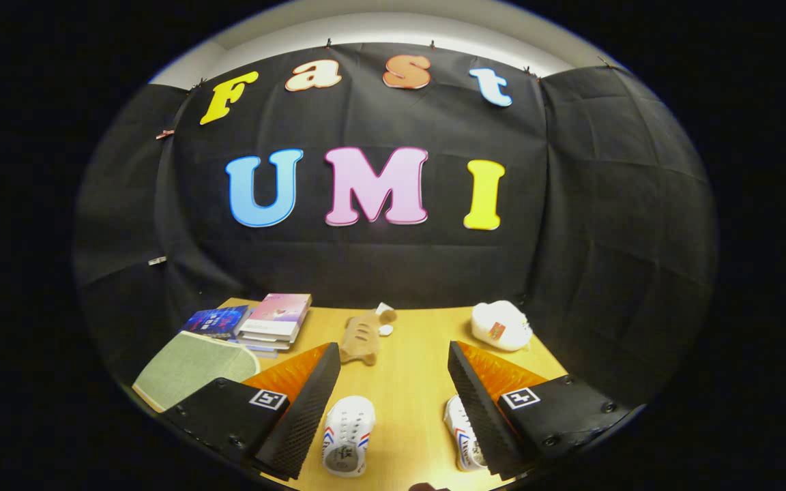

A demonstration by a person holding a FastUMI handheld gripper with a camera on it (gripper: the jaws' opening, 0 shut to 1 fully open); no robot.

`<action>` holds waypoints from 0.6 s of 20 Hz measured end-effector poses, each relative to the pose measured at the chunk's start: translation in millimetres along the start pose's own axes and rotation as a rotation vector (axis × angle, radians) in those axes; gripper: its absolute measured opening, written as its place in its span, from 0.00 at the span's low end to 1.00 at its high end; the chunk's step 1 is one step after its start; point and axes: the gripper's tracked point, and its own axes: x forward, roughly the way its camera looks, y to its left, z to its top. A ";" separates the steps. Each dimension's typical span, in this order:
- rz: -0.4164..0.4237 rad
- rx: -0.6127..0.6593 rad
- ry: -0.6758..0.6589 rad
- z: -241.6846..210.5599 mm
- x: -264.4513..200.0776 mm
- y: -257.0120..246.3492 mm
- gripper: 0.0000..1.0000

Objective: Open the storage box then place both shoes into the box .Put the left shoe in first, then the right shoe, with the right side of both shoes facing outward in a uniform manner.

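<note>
Gripper view: the gripper (393, 402) hovers with jaws apart and empty; two white shoes (347, 436) lie lower centre. No box-opening has begun, I judge; locating the storage box comes next.

- Two white perforated clog shoes, one (347, 436) and the other (462, 433), are striped red and blue.
- The wooden bench (410, 368) is coloured yellow-tan.
- A tan plush toy (360, 337) is marked with darker stripes.
- A pale green cloth mat (188, 368) is finely textured.
</note>
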 end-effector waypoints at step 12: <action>0.507 0.274 0.378 -98.6 5.4 119.1 0.98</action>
